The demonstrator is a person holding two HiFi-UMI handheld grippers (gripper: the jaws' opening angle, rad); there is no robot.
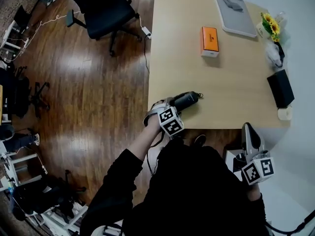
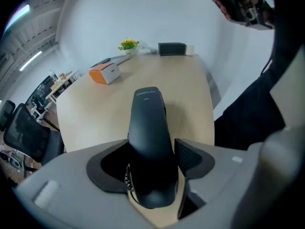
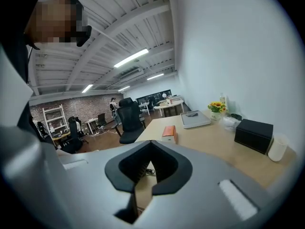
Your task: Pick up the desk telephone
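A black telephone handset [image 1: 187,99] lies on the wooden table [image 1: 231,87] at its near left corner, a short cord end at its far tip. My left gripper [image 1: 172,105] points steeply down over the handset's near end. In the left gripper view the handset [image 2: 148,128] runs between the two wide-spread pads [image 2: 190,155], which stand close by its sides; I see no squeeze on it. My right gripper [image 1: 249,130] hangs off the table's near right corner, shut, with nothing in it [image 3: 152,144].
An orange box [image 1: 209,41] lies mid-table, a grey tray [image 1: 234,14] at the far end. Yellow flowers [image 1: 269,24], a black box [image 1: 280,88] and a white cup [image 1: 284,113] line the right edge by the wall. A black office chair [image 1: 101,11] stands left of the table.
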